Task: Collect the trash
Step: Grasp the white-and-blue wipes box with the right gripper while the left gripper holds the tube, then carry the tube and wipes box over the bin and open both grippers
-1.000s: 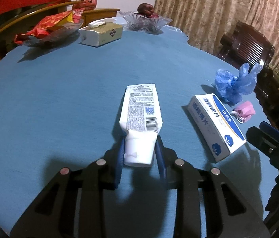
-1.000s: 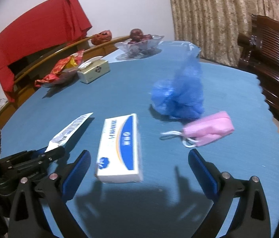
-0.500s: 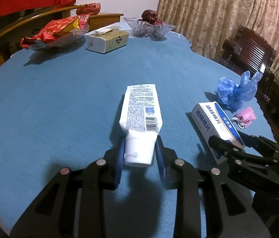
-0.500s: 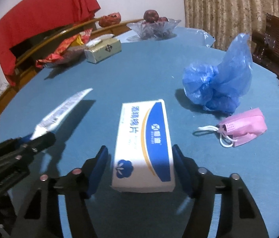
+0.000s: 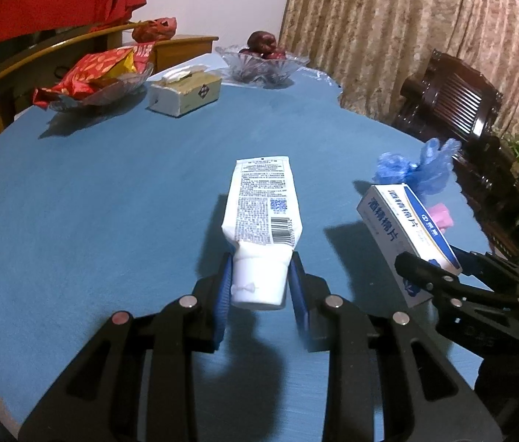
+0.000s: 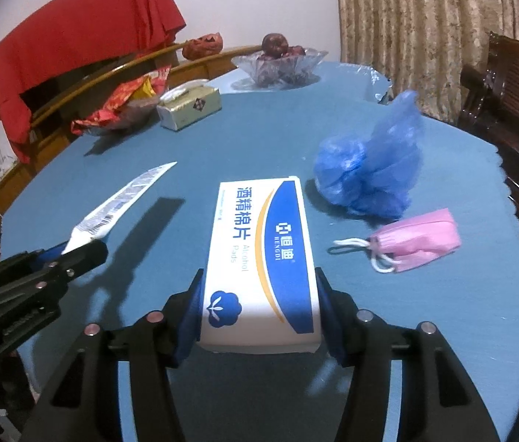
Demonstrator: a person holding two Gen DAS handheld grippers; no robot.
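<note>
Left wrist, tongs [image 5: 261, 287] clamping tube [image 5: 261, 217], right tongs [image 6: 259, 313] gripping box [image 6: 261, 258]

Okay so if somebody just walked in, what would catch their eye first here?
Probably both grippers holding trash above the blue table: the left gripper clamps a white tube, the right gripper a white-and-blue alcohol pad box. To the right of the box lie a crumpled blue bag and a pink mask.

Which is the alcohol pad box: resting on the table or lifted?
Lifted: the alcohol pad box hangs clamped in the right gripper, shadow beneath.
</note>
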